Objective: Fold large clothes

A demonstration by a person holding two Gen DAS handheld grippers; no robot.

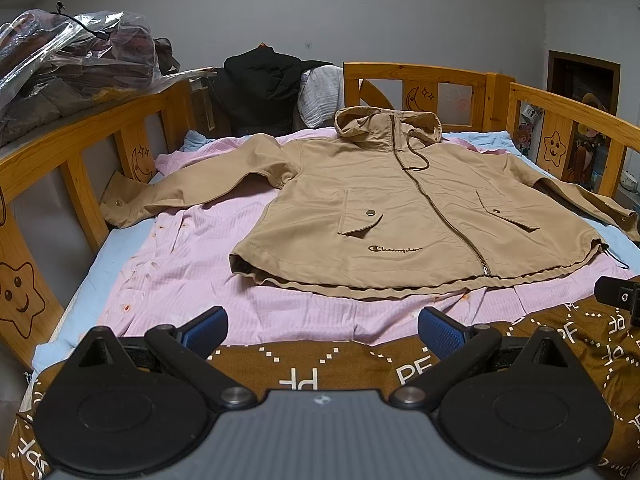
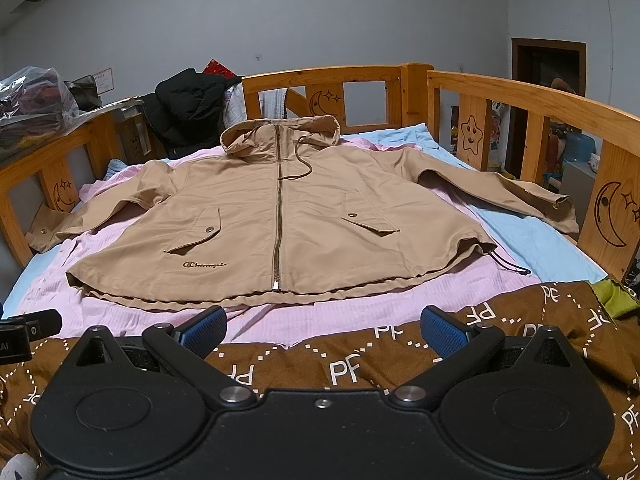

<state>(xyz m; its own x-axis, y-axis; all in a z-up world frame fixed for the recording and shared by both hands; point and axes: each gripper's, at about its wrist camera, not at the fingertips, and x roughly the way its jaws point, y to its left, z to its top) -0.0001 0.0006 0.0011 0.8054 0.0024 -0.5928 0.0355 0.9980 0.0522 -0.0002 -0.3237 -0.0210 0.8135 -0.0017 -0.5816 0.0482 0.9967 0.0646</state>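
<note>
Where the bed is ringed by a wooden rail carved with stars and moons, a tan hooded jacket lies face up and spread flat on a pink sheet, zipped closed, hood toward the far rail and hem toward the cameras; both sleeves stretch outward, the one on the left side of each view reaching the rail, the other running out over a pale blue sheet; a logo is stitched low on the front beside the zipper, and a flapped pocket sits on either side of it. The left gripper hovers over a brown patterned blanket at the near end of the bed, its blue-padded fingers wide apart and holding nothing; the right gripper hangs beside it over the same blanket, likewise spread and empty; neither touches the jacket. A black garment is heaped against the far rail; a clear plastic bag of clothes sits on a ledge beyond the left rail.
</note>
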